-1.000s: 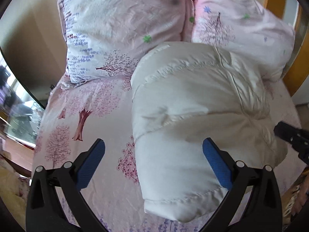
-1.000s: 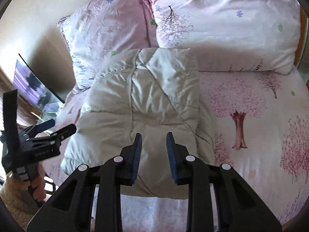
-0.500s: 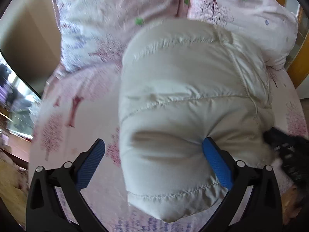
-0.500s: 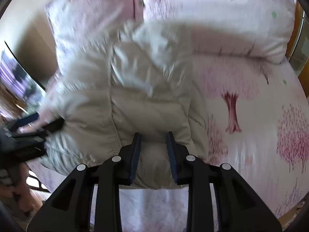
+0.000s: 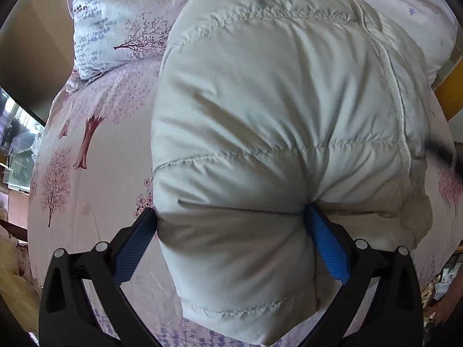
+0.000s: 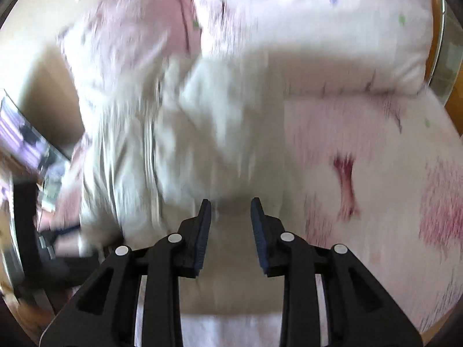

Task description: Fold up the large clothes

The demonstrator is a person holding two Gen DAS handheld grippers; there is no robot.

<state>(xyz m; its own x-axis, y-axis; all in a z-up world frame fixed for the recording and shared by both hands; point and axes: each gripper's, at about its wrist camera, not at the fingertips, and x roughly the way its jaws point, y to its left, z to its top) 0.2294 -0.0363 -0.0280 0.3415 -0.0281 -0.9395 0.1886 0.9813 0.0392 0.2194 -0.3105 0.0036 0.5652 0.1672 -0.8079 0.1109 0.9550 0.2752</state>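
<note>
A white quilted down jacket point(image 5: 275, 115) lies folded into a thick bundle on the pink tree-print bedsheet point(image 5: 86, 173). My left gripper point(image 5: 230, 209) stands wide, straddling the bundle's near end, its blue pads point(image 5: 327, 245) pushing into the padding on both sides. The right wrist view is blurred by motion. There the jacket point(image 6: 188, 144) fills the middle, and my right gripper point(image 6: 230, 202) sits at its near edge with a narrow gap. Its jaws are opening, the tips resting against the cloth, and nothing is visibly pinched.
Two pink patterned pillows point(image 5: 115, 14) point(image 6: 318, 29) lie against the far end of the bed. A wooden frame point(image 5: 451, 92) borders the right side. A dark screen point(image 6: 17, 138) and furniture stand off the bed's left edge. Bare sheet point(image 6: 376, 202) lies right of the jacket.
My left gripper has come down onto the jacket's near end, which now bulges between its fingers. The right gripper has dropped slightly toward the jacket edge, and its view has blurred.
</note>
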